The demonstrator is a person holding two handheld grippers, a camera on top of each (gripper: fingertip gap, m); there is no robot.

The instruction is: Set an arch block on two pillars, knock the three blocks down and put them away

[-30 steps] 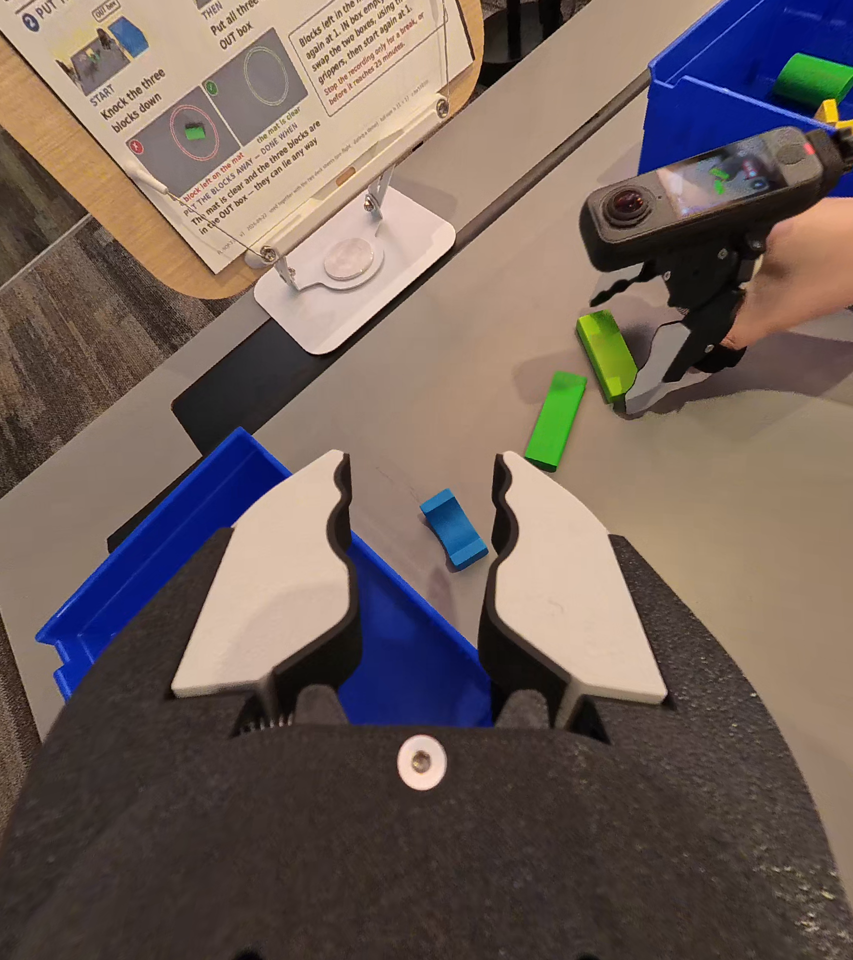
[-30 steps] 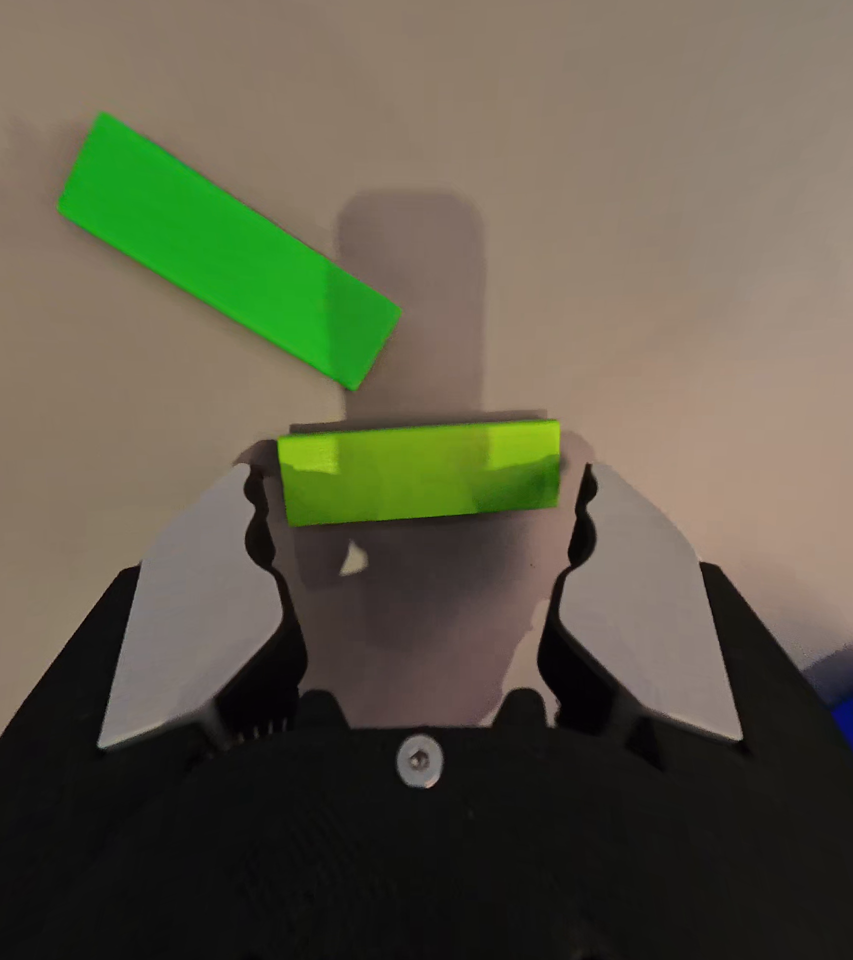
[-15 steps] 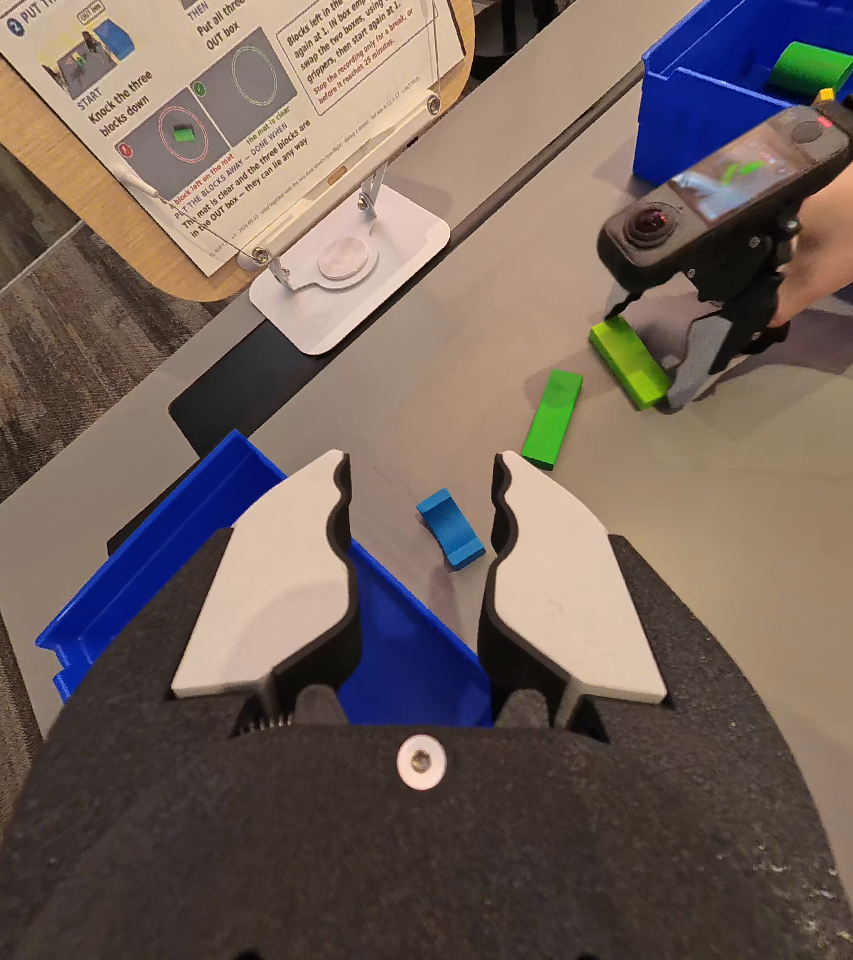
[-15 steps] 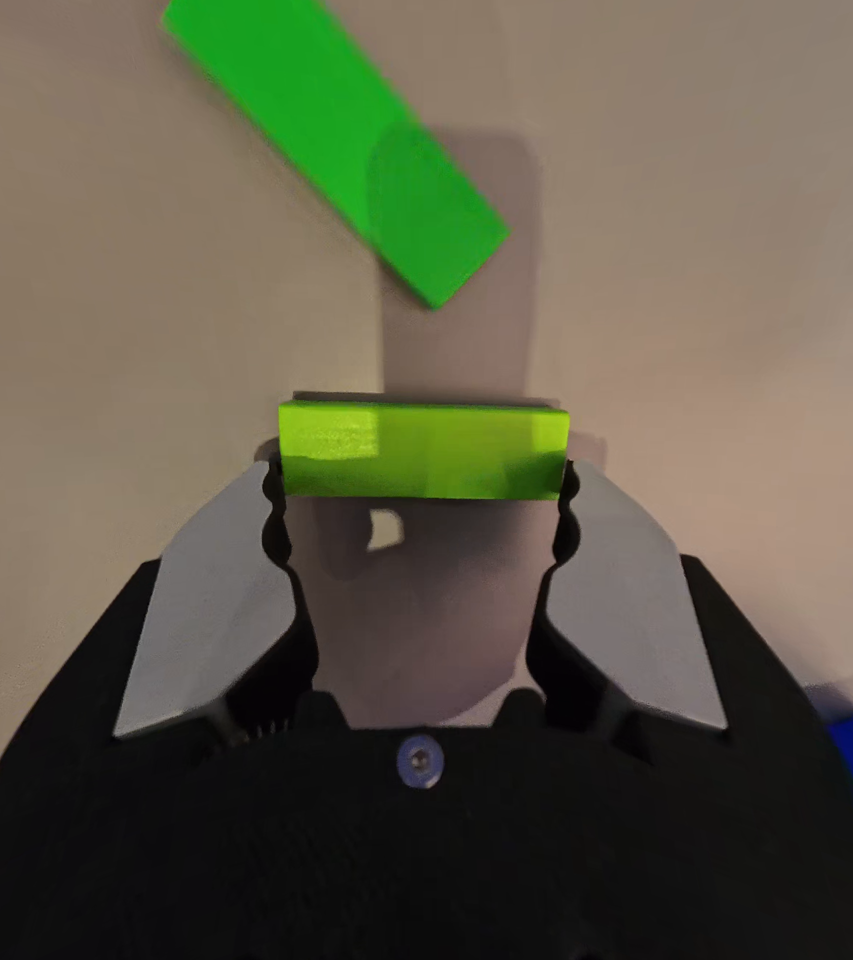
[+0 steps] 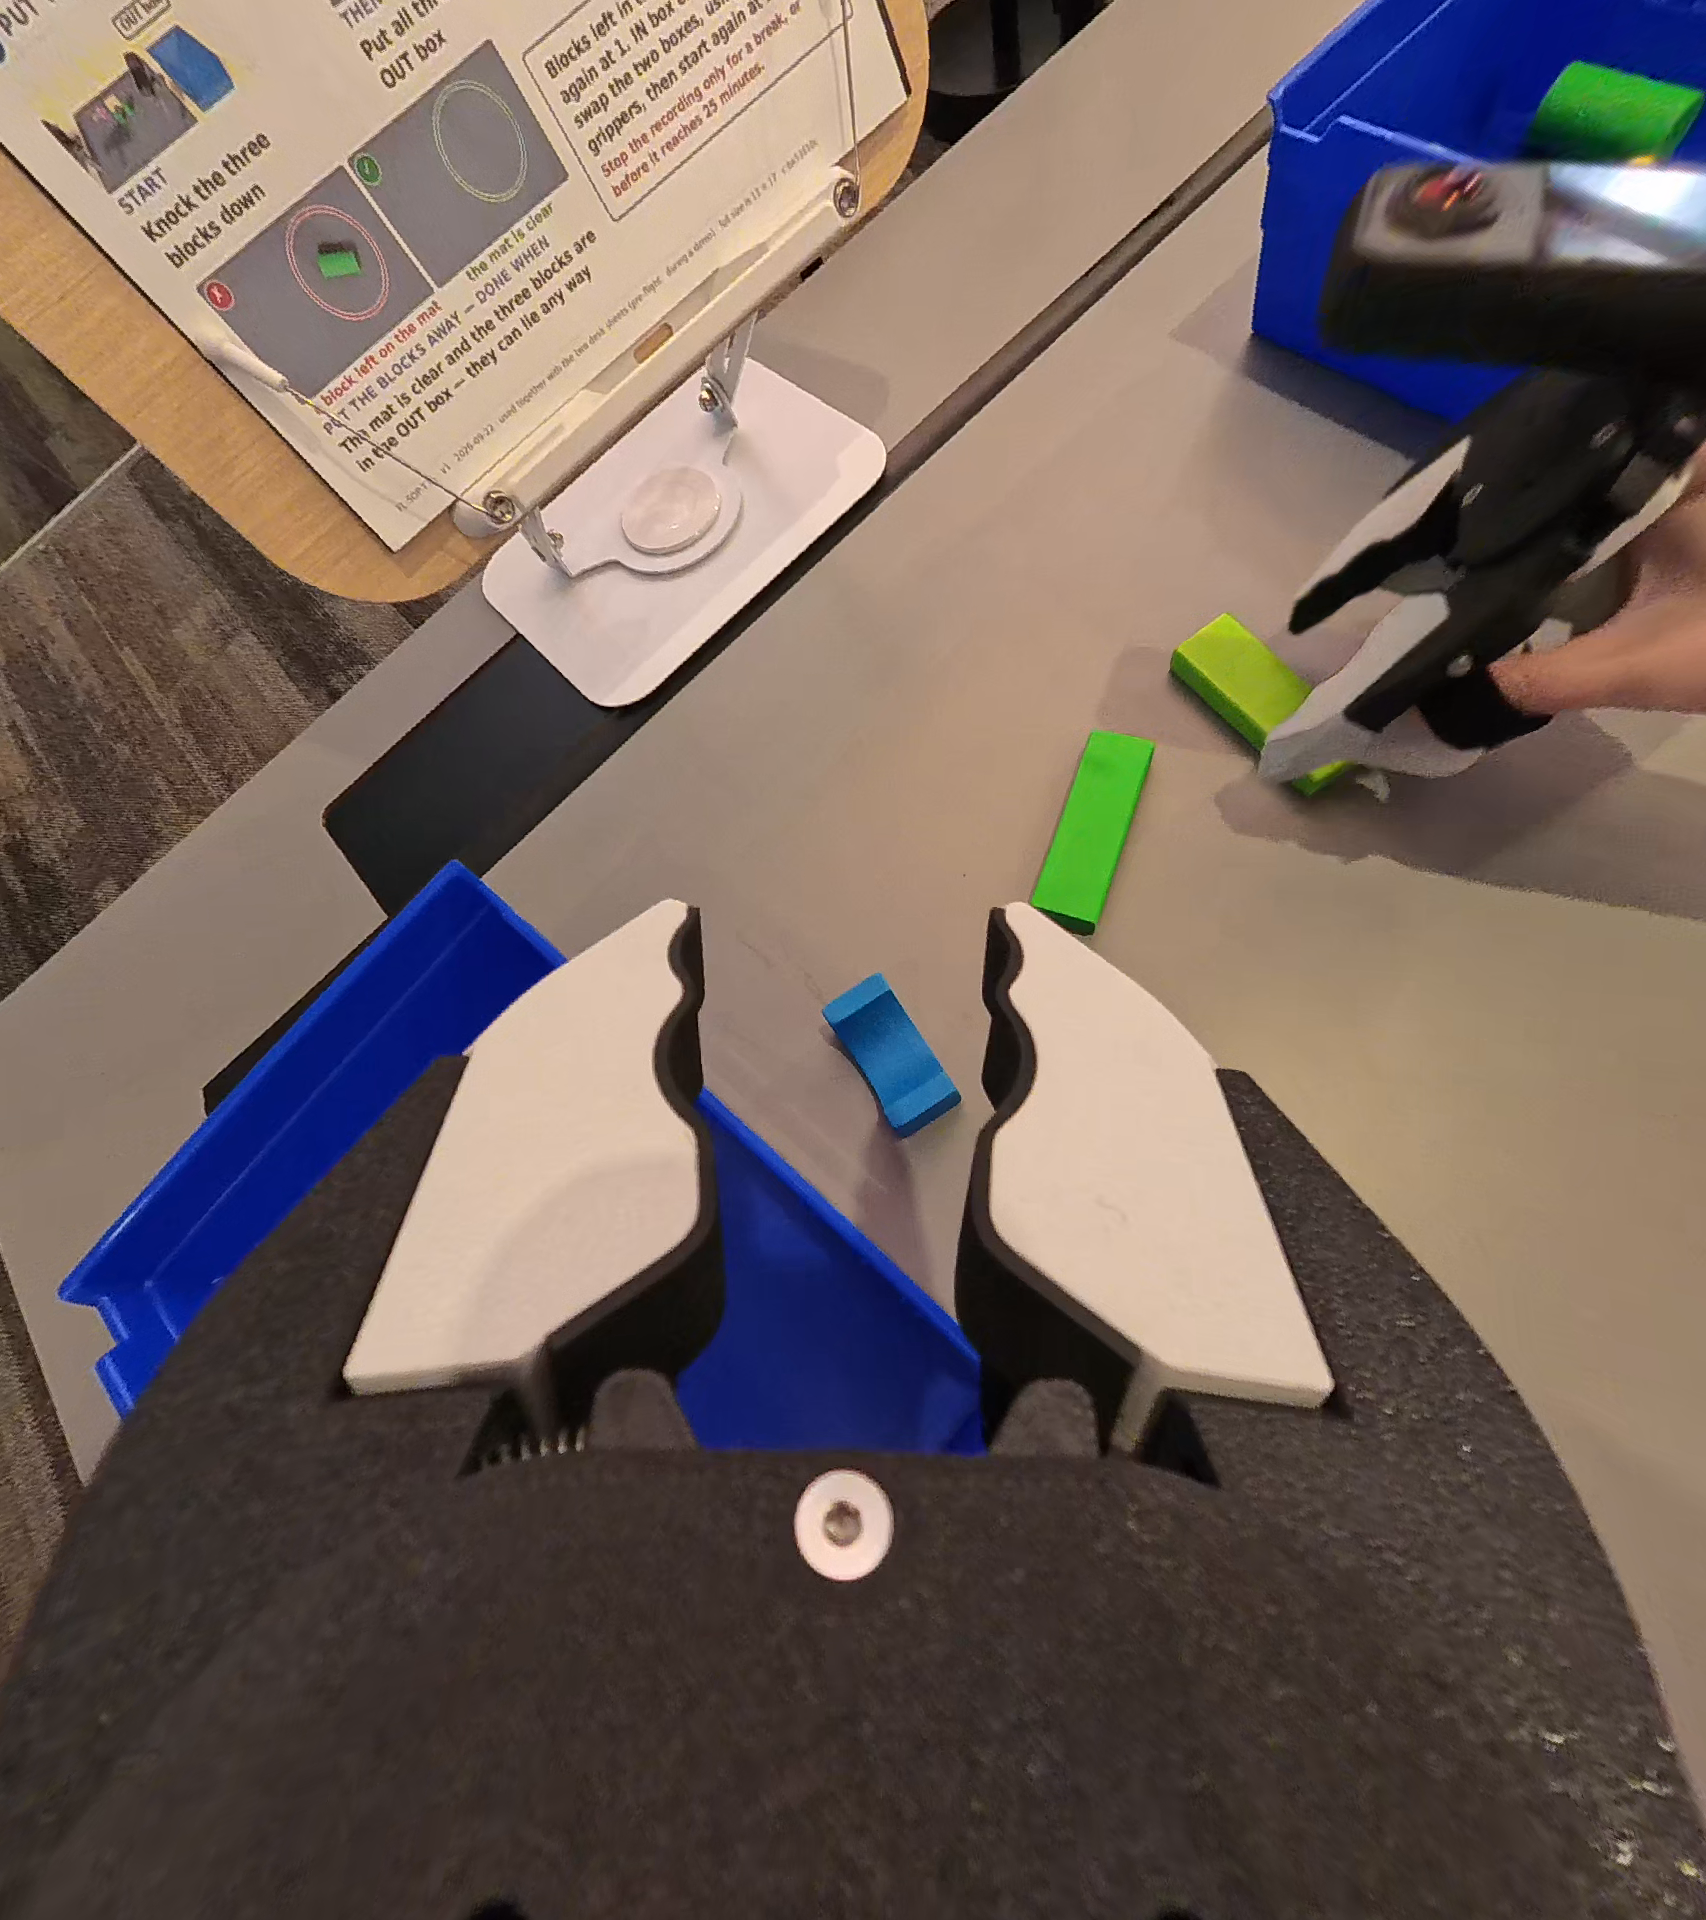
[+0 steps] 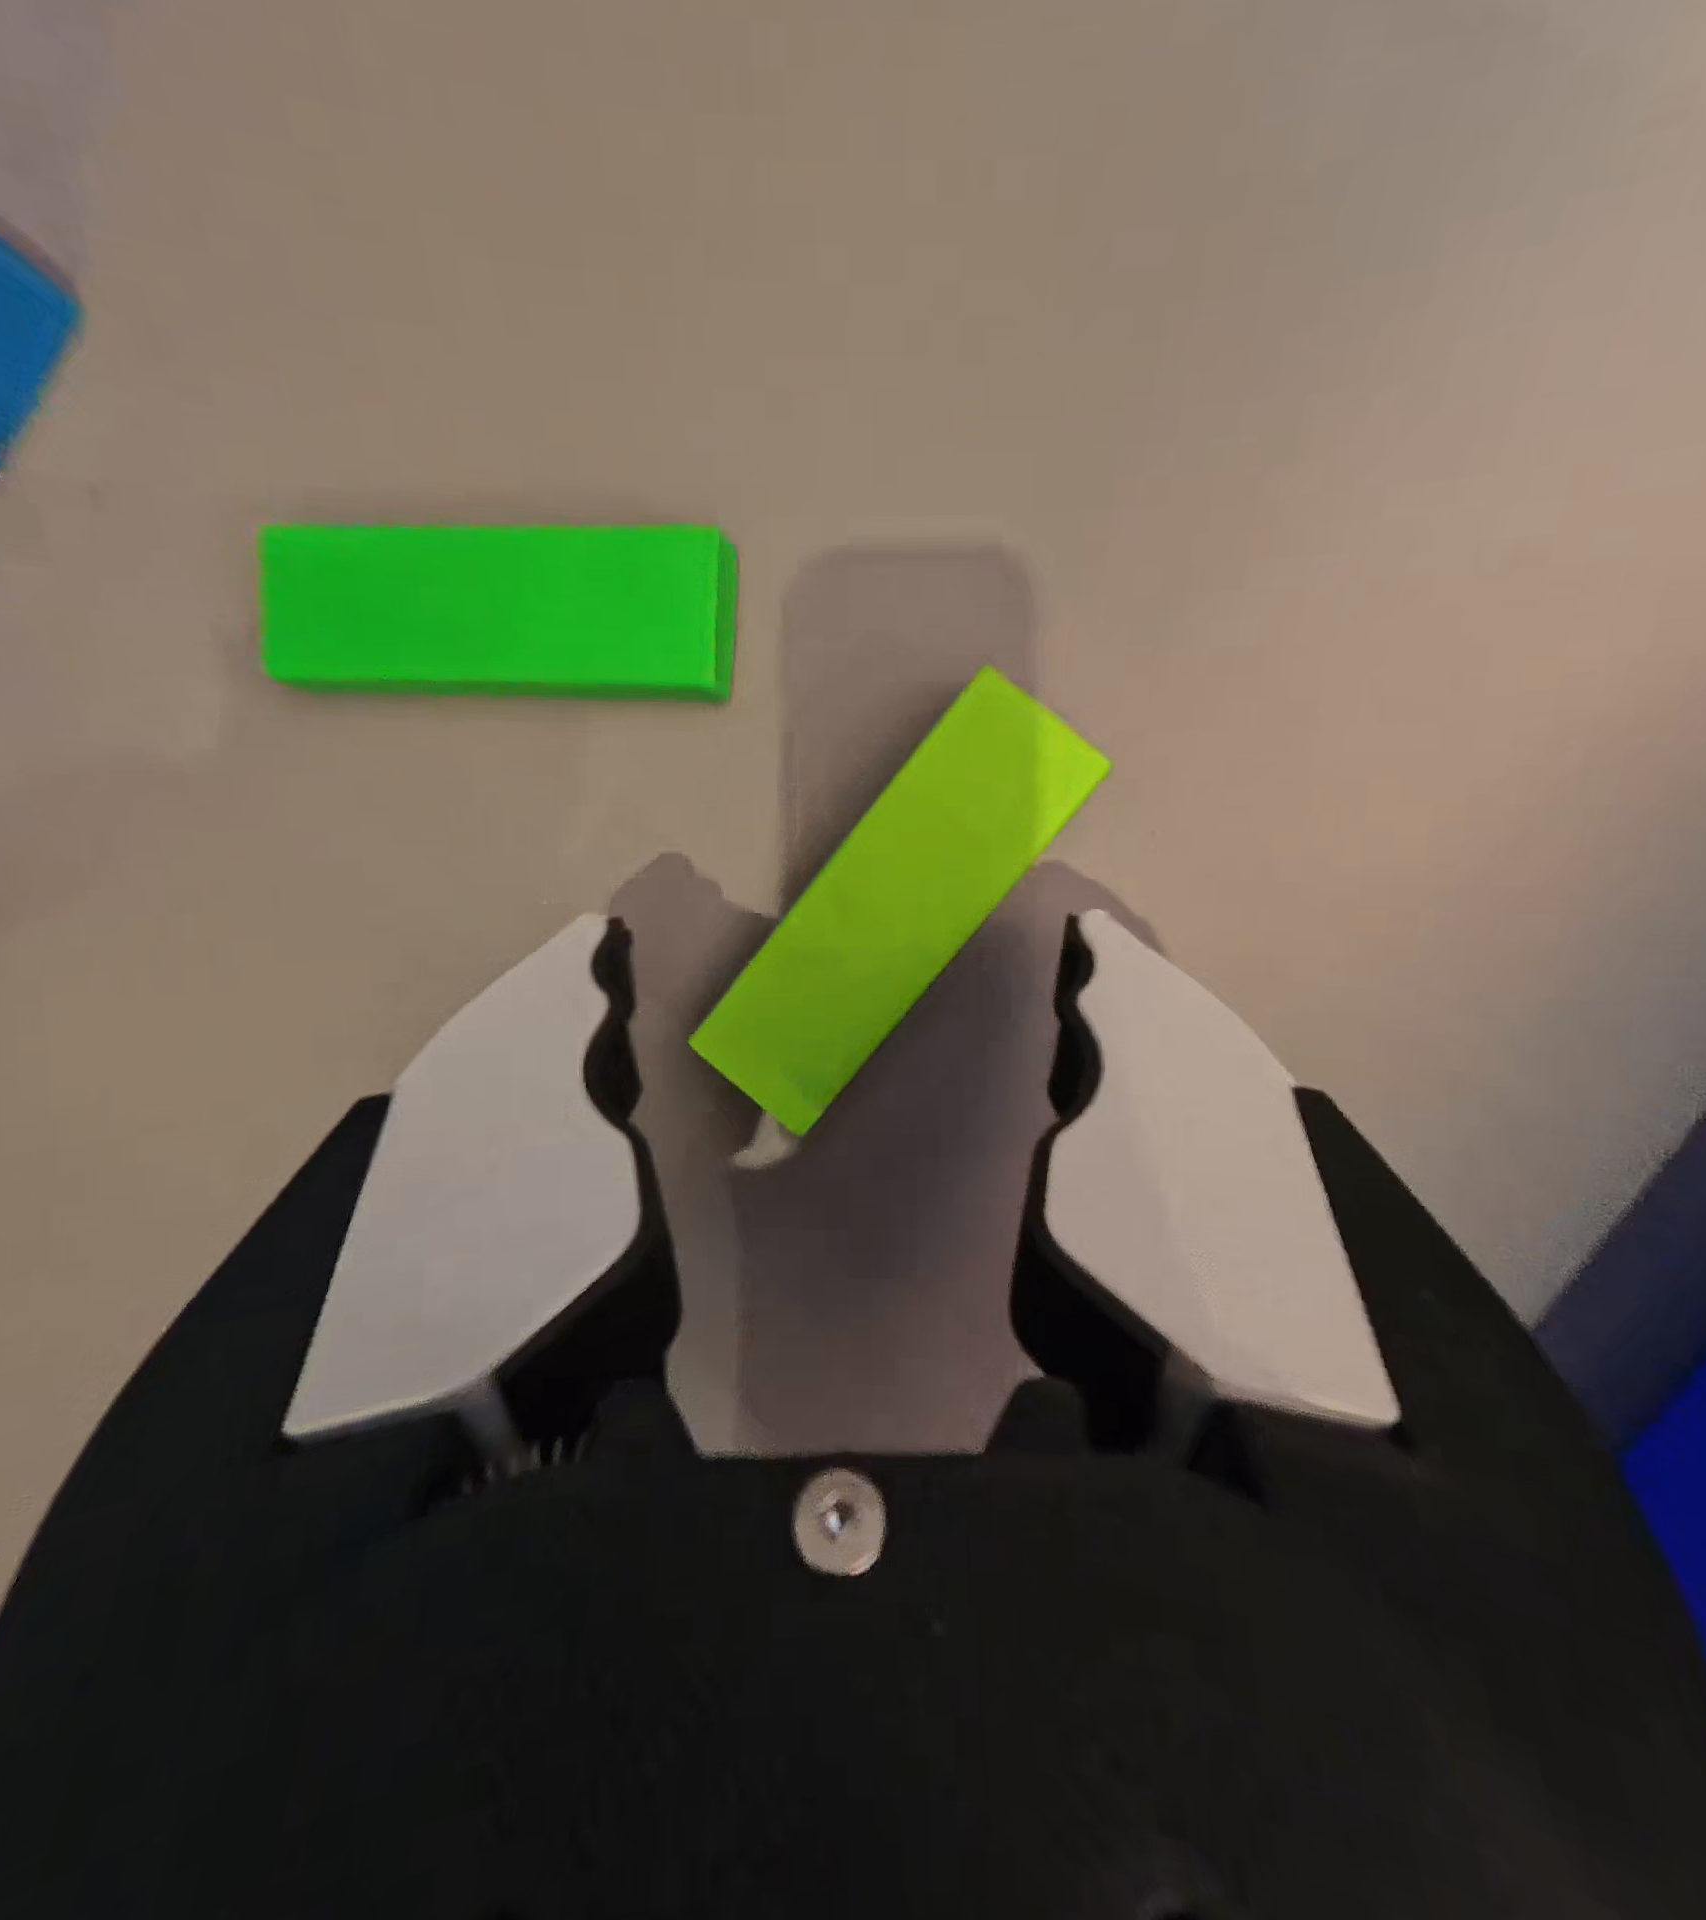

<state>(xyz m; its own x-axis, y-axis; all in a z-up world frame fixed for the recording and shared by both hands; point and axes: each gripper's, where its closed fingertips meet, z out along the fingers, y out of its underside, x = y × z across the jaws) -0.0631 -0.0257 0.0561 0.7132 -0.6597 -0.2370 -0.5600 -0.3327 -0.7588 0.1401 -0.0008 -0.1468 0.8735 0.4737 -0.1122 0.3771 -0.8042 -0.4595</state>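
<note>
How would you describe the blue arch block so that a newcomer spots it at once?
Start at the empty blue bin at the near left of the grey table. Just beyond the bin's right wall, framed by the open left gripper, lies the blue arch block. Unlike the two flat green blocks farther off, it is short, blue and curved.

The left gripper (image 5: 841, 1023) fills the lower frame, its pale fingers (image 5: 558, 1153) spread apart and empty above a blue bin (image 5: 329, 1081) at lower left. Between the fingertips, on the grey counter (image 5: 1348, 1143), lies a small blue arch block (image 5: 893, 1051). Just above it, right of centre, a green pillar block (image 5: 1093, 828) lies flat. At the right edge a hand (image 5: 1701, 613) holds the right gripper (image 5: 1348, 675), its fingers apart over a lime pillar block (image 5: 1238, 681). A second blue bin (image 5: 1348, 249) sits at upper right, an instruction sheet on a white stand (image 5: 683, 530) at upper left.
</note>
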